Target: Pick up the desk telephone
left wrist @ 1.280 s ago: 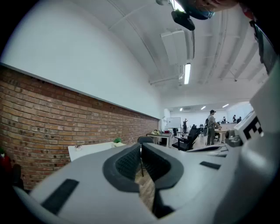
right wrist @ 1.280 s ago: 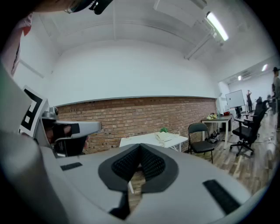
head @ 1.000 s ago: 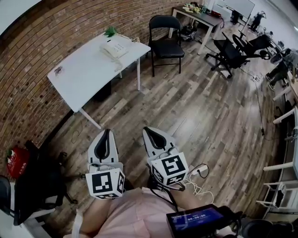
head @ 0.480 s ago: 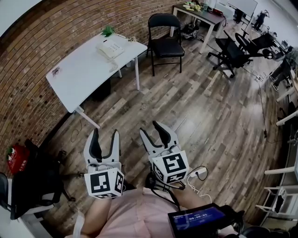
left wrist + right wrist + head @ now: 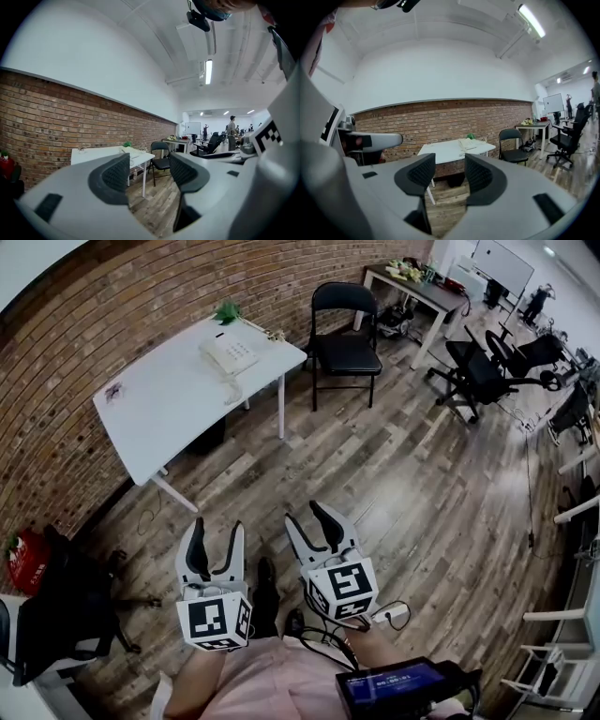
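The white desk telephone (image 5: pixel 228 355) lies near the far right end of a white table (image 5: pixel 159 404) against the brick wall, with its cord trailing toward the table edge. Both grippers hover over the wood floor, well short of the table. My left gripper (image 5: pixel 217 527) is open, its jaws having just opened with nothing between them. My right gripper (image 5: pixel 307 514) beside it has also just opened and is empty. In the left gripper view the telephone (image 5: pixel 132 151) shows far off beyond the left gripper (image 5: pixel 149 171). The right gripper view shows the telephone (image 5: pixel 468 143) past the right gripper (image 5: pixel 449 173).
A small green plant (image 5: pixel 226 309) stands on the table behind the telephone. A black folding chair (image 5: pixel 344 334) stands right of the table, black office chairs (image 5: pixel 480 371) and another table (image 5: pixel 419 289) farther back. A dark chair (image 5: pixel 66 615) and a floor cable (image 5: pixel 398 613) lie near me.
Both grippers' jaws went from shut to open. Both grippers have moved forward a little toward the table, and the table sits slightly nearer in the head view.
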A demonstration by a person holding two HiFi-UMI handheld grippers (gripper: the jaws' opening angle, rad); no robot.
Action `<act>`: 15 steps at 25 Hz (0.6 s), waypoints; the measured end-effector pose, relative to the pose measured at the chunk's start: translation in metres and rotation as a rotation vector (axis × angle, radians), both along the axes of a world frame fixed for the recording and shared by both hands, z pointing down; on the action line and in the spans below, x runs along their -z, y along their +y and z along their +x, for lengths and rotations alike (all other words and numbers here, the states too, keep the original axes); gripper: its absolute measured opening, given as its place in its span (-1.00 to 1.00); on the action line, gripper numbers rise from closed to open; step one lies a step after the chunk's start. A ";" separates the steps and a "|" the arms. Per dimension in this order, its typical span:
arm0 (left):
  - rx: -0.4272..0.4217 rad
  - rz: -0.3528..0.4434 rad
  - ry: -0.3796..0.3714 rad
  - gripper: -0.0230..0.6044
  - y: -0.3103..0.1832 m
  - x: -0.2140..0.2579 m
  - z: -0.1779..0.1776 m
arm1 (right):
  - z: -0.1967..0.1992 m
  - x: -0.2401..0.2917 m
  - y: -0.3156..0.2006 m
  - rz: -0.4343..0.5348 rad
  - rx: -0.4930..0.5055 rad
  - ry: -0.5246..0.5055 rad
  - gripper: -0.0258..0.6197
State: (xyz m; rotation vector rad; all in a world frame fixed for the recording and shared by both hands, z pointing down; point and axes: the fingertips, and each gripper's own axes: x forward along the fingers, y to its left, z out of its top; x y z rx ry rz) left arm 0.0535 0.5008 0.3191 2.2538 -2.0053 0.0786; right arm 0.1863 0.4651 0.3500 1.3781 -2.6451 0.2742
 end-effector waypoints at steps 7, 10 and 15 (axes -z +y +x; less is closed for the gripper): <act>-0.002 -0.014 0.005 -0.08 -0.095 -0.016 -0.027 | -0.027 -0.009 -0.097 -0.004 -0.006 0.015 -0.29; -0.011 -0.015 -0.004 -0.08 -0.138 -0.013 -0.038 | -0.039 -0.005 -0.138 0.007 -0.011 0.017 -0.29; -0.030 -0.007 -0.012 -0.08 -0.196 -0.005 -0.049 | -0.047 -0.005 -0.188 -0.013 -0.037 0.018 -0.30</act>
